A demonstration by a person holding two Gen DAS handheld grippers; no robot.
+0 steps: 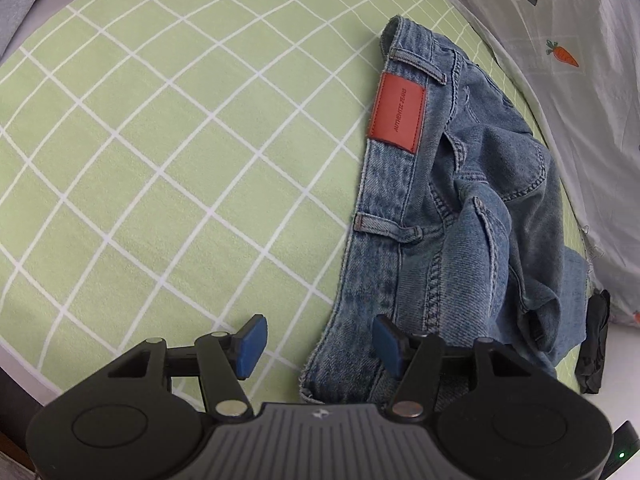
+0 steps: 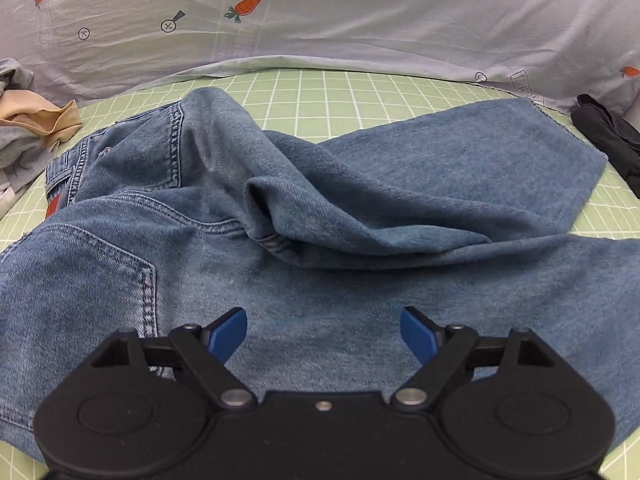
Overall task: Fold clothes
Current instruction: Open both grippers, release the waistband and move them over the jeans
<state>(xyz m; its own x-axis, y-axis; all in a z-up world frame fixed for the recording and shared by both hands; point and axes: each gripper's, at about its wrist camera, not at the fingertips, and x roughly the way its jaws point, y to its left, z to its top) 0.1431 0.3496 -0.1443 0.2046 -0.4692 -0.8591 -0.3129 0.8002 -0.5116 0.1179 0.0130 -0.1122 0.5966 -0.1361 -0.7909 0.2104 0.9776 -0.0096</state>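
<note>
Crumpled blue jeans point(image 1: 460, 208) with a red leather patch point(image 1: 397, 115) on the waistband lie on a green checked sheet point(image 1: 160, 140). My left gripper point(image 1: 320, 346) is open, low over the near corner of the waistband; its right blue pad is above the denim, its left pad above the sheet. In the right wrist view the jeans point(image 2: 320, 208) fill the frame, one leg bunched and folded across the other. My right gripper point(image 2: 324, 334) hangs open just over the flat denim, with nothing between its fingers.
A white quilt point(image 2: 320, 20) printed with carrots borders the far side of the sheet. A dark garment point(image 2: 608, 136) lies by the leg hem at right. A pile of beige and grey clothes point(image 2: 28, 128) sits at the left.
</note>
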